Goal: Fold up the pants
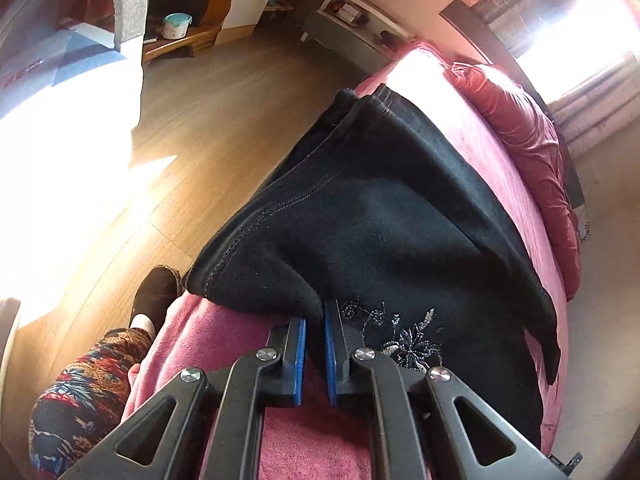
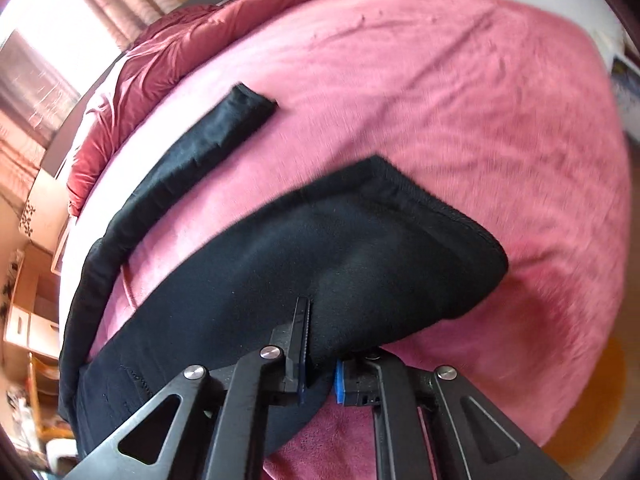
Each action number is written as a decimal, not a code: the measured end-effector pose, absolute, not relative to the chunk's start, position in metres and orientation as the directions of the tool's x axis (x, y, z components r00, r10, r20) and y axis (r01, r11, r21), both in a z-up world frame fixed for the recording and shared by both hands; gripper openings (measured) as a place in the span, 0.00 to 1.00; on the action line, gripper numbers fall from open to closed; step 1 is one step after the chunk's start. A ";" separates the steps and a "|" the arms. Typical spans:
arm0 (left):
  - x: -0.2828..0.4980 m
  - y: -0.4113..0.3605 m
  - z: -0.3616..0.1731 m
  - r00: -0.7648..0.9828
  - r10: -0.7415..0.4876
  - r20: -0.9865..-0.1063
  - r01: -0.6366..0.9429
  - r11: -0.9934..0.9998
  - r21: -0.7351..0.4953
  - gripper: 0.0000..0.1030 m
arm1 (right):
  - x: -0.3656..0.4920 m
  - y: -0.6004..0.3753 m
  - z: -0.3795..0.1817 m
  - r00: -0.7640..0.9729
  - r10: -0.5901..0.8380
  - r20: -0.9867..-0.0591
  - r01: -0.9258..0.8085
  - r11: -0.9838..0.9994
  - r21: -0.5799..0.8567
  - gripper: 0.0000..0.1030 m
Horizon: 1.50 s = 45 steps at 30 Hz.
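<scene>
Black pants (image 1: 380, 208) lie on a pink bed cover (image 1: 460, 120), with silver embroidery (image 1: 412, 344) near my left gripper (image 1: 316, 314). That gripper is shut, its blue pads pinching a raised fold at the pants' near edge. In the right wrist view the pants (image 2: 360, 264) bulge upward with a stitched hem at the far right. One leg stretches to a cuff (image 2: 248, 104) at the upper left. My right gripper (image 2: 320, 336) is shut on the black cloth, which drapes over its right finger.
A crumpled red quilt (image 1: 528, 140) (image 2: 180, 36) lies along the bed's far side by the window. A person's patterned leg (image 1: 84, 392) and black shoe (image 1: 156, 292) stand on the wooden floor (image 1: 224, 100) beside the bed. An orange rug (image 2: 592, 408) shows at the lower right.
</scene>
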<state>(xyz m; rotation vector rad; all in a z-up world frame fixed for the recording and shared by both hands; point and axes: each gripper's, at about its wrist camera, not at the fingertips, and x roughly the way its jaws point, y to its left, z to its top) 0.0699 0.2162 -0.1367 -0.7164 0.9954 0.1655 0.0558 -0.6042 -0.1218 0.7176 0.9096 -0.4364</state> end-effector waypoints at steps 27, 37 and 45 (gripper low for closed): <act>-0.010 0.210 -0.100 0.423 -0.113 -0.899 -0.416 0.858 -0.303 0.26 | -0.024 -0.638 -0.113 0.432 -0.209 -0.878 0.717 0.669 0.193 0.50; 0.075 0.261 -0.053 0.575 -0.140 -0.806 -0.427 0.789 -0.441 0.33 | 0.013 -0.551 -0.064 0.573 -0.060 -0.817 0.453 0.854 0.255 0.61; 0.210 0.262 -0.077 0.523 -0.247 -0.815 -0.431 0.749 -0.504 0.35 | 0.065 -0.434 -0.097 0.482 0.170 -0.860 0.205 0.932 0.299 0.62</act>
